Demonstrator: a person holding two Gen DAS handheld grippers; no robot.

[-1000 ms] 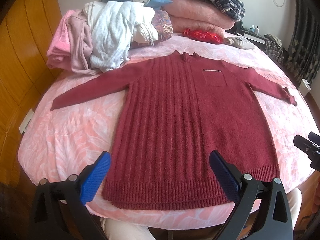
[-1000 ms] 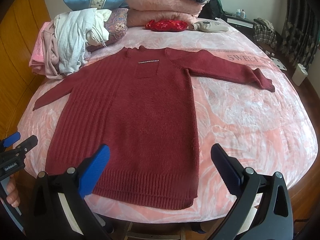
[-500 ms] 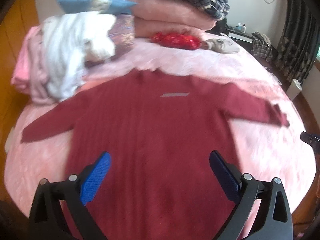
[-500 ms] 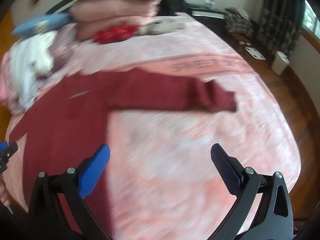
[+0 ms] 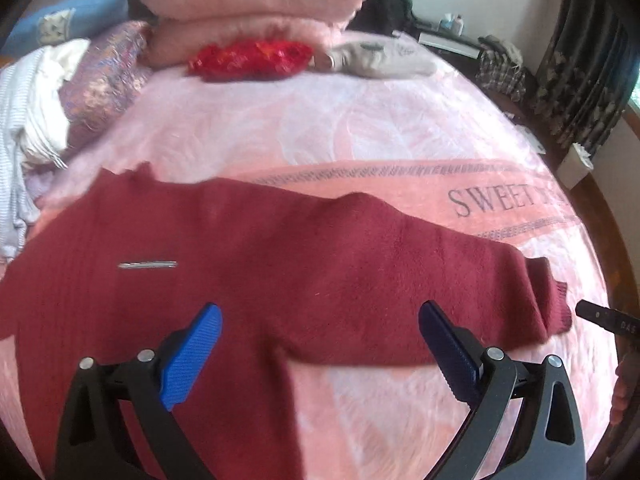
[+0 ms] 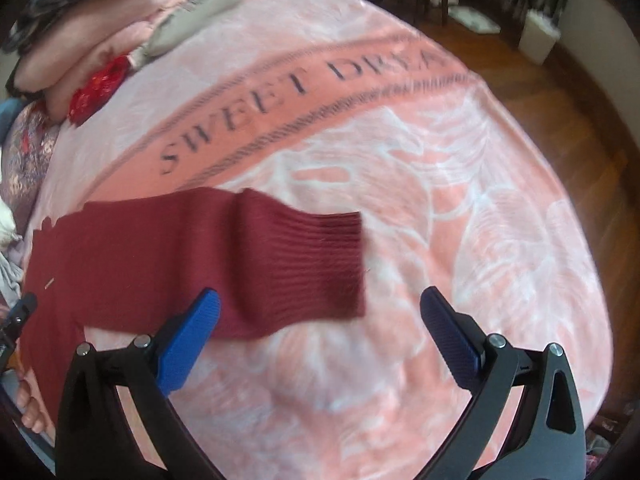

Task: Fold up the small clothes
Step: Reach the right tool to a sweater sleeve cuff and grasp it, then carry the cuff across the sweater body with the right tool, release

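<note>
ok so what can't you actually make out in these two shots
- Sweater: hem and other sleeve are cut off by the left wrist view's left and bottom edges, and partly behind the left gripper.
- Blanket lettering: the last letters blur out in the right wrist view; they run off the edge in the left one.
- Clothes pile: cropped at the frame edge, blurred.
- Right gripper: open over the cuff; contact is unclear.

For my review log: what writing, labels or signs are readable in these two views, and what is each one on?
"SWEET DREA": dark letters on the salmon band of the pink patterned blanket in the right wrist view; the rest runs off the bed's edge.
"SWEET": same band in the left wrist view; the following letters blur out.
Small pale strip on the dark red knitted sweater's chest: too blurred to read.
Marks on the black tool at the left wrist view's right edge: unreadable.
</note>
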